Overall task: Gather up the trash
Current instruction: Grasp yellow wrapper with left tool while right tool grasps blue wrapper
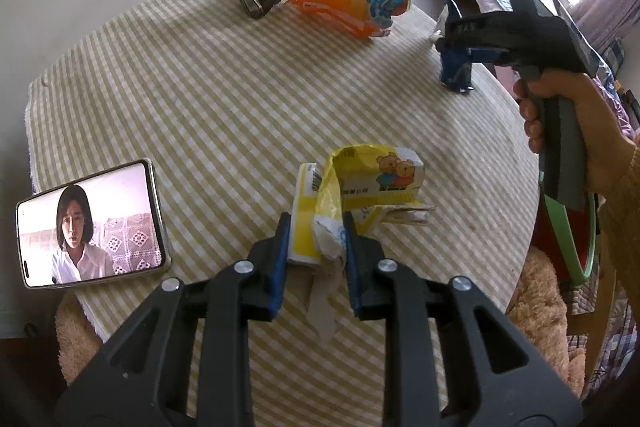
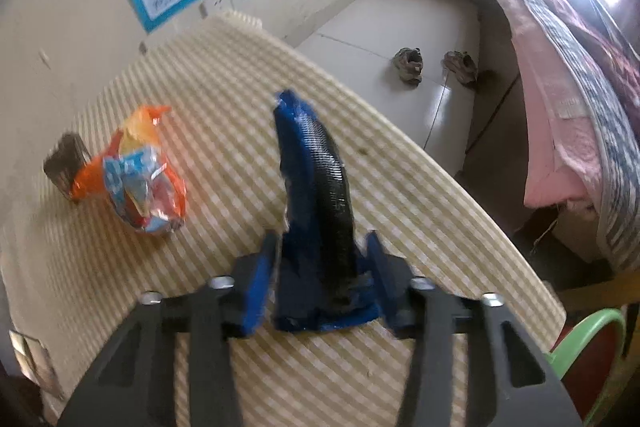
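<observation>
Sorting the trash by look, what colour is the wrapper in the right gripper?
Blue with a black textured face; the wrapper shows best in the right wrist view.

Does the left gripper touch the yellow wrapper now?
Touching. In the left wrist view, both blue pads of the left gripper press against the yellow wrapper and crumpled paper held between them.

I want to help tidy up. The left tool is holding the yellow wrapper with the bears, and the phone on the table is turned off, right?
Not quite. The phone is on: the left wrist view shows a person on its lit screen. The rest is right: the left tool holds the yellow wrapper over the table.
</observation>
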The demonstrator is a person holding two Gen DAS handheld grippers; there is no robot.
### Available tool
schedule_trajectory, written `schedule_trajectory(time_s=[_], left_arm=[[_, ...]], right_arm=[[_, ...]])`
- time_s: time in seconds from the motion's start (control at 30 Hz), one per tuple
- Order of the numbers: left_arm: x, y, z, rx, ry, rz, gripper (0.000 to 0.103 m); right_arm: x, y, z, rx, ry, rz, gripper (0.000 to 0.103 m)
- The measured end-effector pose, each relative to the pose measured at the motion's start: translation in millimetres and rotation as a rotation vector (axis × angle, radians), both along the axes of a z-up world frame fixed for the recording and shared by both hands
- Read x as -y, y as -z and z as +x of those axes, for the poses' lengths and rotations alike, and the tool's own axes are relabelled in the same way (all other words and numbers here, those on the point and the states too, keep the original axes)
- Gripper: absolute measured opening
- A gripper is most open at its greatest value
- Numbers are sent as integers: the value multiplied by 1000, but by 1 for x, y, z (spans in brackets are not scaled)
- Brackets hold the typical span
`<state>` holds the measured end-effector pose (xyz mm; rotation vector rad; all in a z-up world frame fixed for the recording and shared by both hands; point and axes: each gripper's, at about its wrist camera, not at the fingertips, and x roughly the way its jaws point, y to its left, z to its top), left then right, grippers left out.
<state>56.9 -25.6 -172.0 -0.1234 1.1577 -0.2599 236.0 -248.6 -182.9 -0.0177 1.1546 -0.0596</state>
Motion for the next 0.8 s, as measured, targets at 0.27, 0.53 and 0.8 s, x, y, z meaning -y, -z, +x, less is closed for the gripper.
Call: schedule_trajectory(time_s=[0.27, 0.53, 0.8], left_arm=[[1, 0, 0, -1, 3, 10, 23], [1, 3, 2, -9, -2, 11, 25], [1, 4, 3, -18, -9, 15, 27]], right_arm=[[-5, 0, -24, 14, -76, -24, 26], [6, -15, -77, 5, -57, 126, 26], [-1, -25, -147, -11, -103, 214, 26]])
